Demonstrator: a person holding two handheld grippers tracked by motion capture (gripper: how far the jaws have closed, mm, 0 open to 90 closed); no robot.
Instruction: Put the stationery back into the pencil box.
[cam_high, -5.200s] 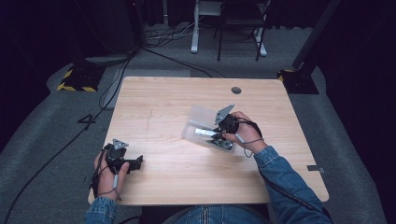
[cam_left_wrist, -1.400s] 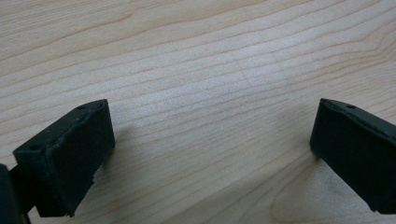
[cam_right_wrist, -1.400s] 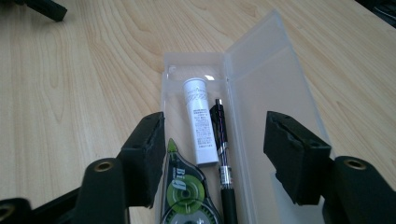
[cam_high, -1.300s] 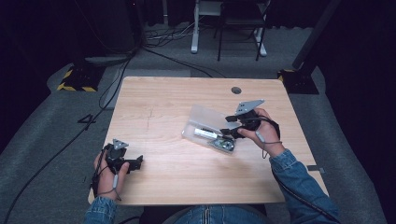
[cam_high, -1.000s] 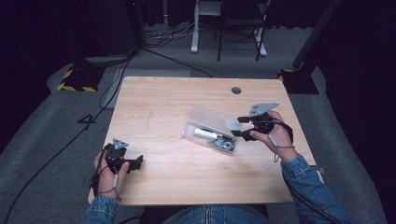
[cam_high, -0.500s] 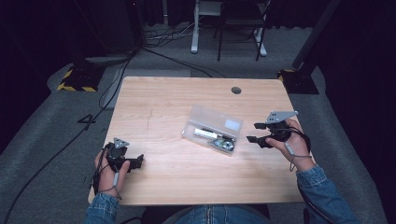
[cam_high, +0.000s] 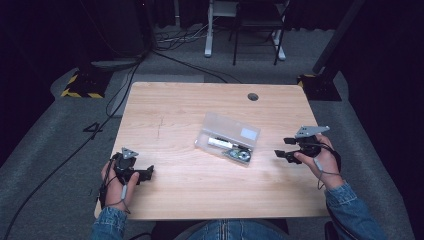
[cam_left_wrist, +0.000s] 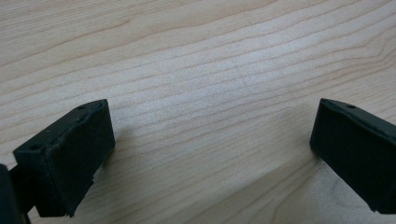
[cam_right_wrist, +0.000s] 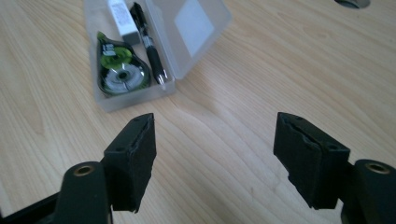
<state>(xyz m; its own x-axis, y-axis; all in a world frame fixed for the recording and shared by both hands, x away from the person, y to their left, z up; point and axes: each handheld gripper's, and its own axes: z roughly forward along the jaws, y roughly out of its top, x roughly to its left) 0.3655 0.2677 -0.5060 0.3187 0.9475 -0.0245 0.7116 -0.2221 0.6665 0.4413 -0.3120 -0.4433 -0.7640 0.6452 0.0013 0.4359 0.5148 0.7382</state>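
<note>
Clear plastic case (cam_high: 228, 138), mid-tabletop (cam_high: 200, 190), toward the right edge; holds correction tape (cam_right_wrist: 119, 70), pen (cam_right_wrist: 148, 42), eraser (cam_right_wrist: 122, 17).
Right gripper (cam_high: 286, 148) near right edge, fingers spread, just opening, empty. Left gripper (cam_high: 147, 173) near front-left corner, fingers spread, empty. Risk: low re-approach nudges the light case.

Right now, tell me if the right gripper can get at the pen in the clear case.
Probably yes. The right gripper is open with bare table between it and the clear case, whose lid is open, leaving the pen uncovered.
</note>
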